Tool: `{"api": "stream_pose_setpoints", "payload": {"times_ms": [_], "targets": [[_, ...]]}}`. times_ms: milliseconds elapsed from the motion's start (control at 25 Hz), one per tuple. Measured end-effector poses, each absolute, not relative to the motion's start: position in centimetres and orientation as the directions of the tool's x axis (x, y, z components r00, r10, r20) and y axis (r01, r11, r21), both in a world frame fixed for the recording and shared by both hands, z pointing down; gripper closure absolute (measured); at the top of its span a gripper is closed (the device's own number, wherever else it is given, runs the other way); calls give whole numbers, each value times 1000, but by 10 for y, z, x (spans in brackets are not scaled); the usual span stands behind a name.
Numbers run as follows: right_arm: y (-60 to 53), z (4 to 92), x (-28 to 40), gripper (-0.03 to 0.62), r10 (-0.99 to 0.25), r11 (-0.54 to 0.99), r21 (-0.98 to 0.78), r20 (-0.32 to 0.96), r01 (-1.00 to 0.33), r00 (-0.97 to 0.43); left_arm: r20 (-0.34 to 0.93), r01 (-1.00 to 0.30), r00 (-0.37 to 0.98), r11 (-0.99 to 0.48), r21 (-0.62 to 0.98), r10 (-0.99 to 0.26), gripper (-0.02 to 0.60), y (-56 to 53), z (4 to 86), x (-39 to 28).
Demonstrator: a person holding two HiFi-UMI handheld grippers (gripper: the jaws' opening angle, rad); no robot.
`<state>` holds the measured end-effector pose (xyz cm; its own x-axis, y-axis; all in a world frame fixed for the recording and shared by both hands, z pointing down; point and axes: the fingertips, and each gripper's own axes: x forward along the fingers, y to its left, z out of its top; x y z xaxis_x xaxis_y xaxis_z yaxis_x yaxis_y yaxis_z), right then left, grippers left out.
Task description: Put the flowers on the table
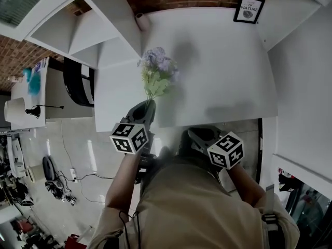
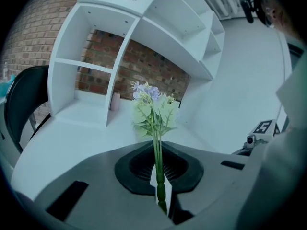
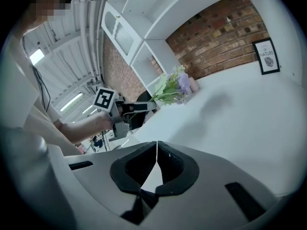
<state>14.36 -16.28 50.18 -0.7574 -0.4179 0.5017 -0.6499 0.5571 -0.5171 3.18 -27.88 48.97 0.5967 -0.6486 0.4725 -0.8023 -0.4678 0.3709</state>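
The left gripper (image 2: pixel 158 176) clamps the flowers (image 2: pixel 152 107) by their stems; the right gripper (image 3: pixel 156 150) sits pinched shut, empty. The framed print (image 1: pixel 248 9) reads "OF NATURE".

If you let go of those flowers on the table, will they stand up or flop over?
Probably tip over: the flowers have thin stems, a bushy top and no vase in view. They look light, since the left gripper holds them by the stems alone. The stems seem fairly stiff; they stand straight.
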Motion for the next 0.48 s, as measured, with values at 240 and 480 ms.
{"api": "stream_pose_setpoints", "payload": {"times_ms": [240, 480], "targets": [[-173, 506, 155, 572, -430, 532, -523, 511, -666, -744, 498, -806, 592, -454, 381, -633, 569, -299, 505, 40], [-176, 504, 155, 572, -455, 508, -516, 519, -690, -724, 501, -788, 615, -446, 426, -609, 569, -319, 523, 46]]}}
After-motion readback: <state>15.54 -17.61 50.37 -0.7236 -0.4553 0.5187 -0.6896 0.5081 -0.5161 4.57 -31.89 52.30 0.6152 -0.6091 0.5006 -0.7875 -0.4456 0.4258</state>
